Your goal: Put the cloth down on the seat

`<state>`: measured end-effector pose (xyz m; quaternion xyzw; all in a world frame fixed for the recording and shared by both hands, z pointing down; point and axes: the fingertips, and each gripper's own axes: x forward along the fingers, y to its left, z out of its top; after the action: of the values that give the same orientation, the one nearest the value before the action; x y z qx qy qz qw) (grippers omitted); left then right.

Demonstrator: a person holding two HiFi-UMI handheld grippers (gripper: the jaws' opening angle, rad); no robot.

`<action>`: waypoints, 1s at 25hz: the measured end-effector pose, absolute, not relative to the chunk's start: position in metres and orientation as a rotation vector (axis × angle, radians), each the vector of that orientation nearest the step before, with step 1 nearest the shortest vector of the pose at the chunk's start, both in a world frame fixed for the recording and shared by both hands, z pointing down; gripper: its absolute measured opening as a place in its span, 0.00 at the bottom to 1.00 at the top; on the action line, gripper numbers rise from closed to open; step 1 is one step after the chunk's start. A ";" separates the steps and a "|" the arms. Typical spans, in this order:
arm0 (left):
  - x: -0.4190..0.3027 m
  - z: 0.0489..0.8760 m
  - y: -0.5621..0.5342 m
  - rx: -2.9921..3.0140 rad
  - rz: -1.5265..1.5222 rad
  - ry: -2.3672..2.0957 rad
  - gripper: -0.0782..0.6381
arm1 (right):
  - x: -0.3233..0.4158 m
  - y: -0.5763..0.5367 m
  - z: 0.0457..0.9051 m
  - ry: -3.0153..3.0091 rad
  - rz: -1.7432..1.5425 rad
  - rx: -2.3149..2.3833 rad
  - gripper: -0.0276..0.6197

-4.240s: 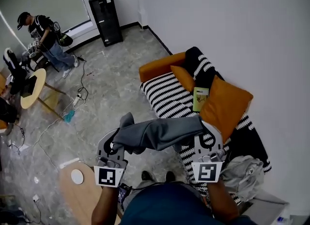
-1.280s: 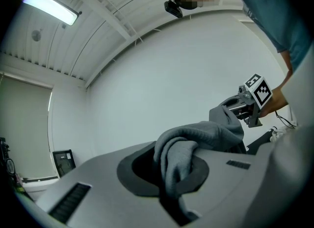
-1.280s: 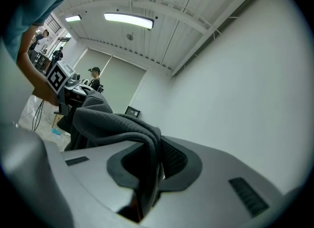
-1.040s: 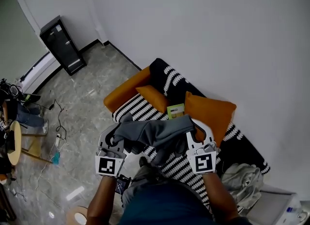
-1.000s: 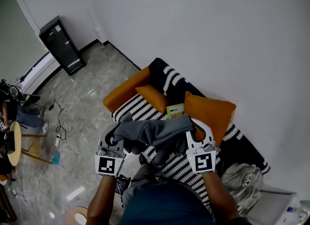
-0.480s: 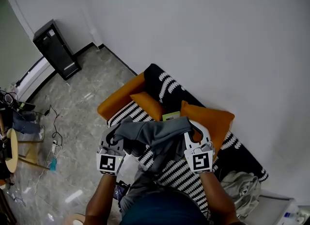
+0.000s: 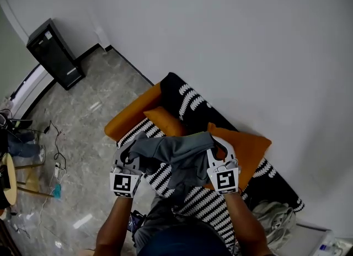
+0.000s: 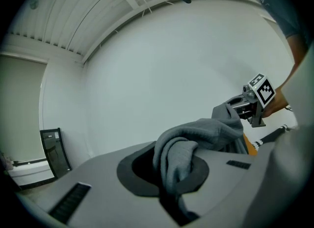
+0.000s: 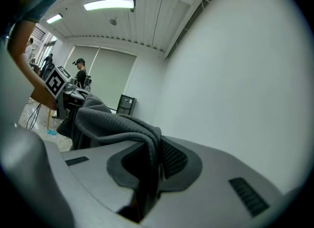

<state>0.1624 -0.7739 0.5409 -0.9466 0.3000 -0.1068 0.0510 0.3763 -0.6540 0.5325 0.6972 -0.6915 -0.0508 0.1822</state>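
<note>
You hold the grey cloth [image 7: 177, 151] stretched left to right between both grippers, above the striped seat [image 7: 212, 212], which lies below and ahead of the fingers, nearer your right gripper [image 7: 219, 154] beside the orange cushion [image 7: 251, 147]. The left gripper [image 7: 131, 158] has its fingers clamped fully together on one end of the cloth; the right's fingers, barely apart, pinch a fold of the other end.

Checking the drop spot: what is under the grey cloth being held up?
The striped seat and part of an orange cushion show below the cloth. The patch of seat directly beneath it is covered.
</note>
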 end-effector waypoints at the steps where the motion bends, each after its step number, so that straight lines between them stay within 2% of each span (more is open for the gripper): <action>1: 0.165 0.547 -0.782 -2.885 -0.332 0.910 0.13 | 0.379 -0.661 0.537 -1.945 -0.134 1.964 0.11; 25: 0.232 0.728 -0.926 -3.003 -0.479 0.872 0.13 | 0.424 -0.791 0.710 -1.831 0.043 1.953 0.11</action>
<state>0.2316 -0.9259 0.7285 -0.9492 0.2756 -0.1512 -0.0111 0.4242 -0.7908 0.7100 0.7099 -0.6656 0.0157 0.2298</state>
